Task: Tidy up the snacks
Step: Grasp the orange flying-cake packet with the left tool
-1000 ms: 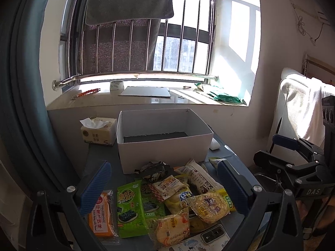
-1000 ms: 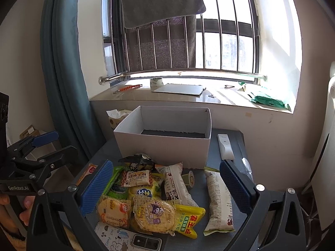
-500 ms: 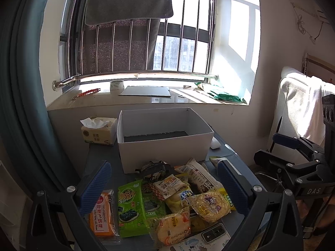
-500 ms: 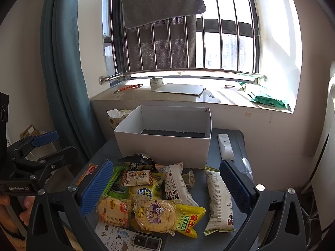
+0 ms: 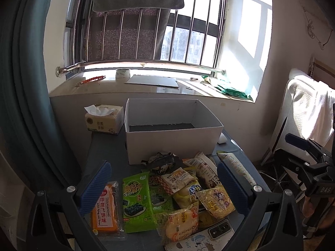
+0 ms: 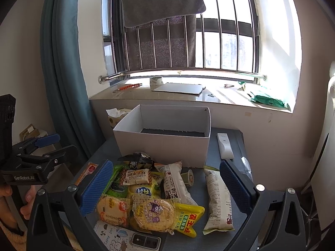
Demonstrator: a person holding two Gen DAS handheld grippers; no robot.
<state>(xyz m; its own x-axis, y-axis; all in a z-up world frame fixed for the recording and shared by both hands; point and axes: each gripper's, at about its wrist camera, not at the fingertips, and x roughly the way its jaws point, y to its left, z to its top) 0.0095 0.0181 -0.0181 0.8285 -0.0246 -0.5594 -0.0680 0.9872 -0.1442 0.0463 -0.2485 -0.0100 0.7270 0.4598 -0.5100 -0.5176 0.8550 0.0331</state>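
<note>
A pile of snack packets lies on the dark table in front of an empty white box [image 5: 171,140] [image 6: 163,144]. It includes an orange packet [image 5: 104,209], a green seaweed packet [image 5: 136,196], a round yellow cracker pack [image 6: 153,212] and a long white bar [image 6: 217,196]. My left gripper [image 5: 164,188] is open and empty, held above the near side of the pile. My right gripper [image 6: 165,188] is open and empty, also above the pile. Each gripper shows at the edge of the other's view: the right one [image 5: 301,156] and the left one [image 6: 48,148].
A tissue pack [image 5: 104,119] stands left of the box. A white remote [image 6: 224,148] lies right of it. A phone [image 6: 144,240] on a printed card lies at the table's near edge. Behind are a windowsill with tape [image 5: 123,73], a teal curtain [image 6: 60,62] and a chair [image 5: 307,108].
</note>
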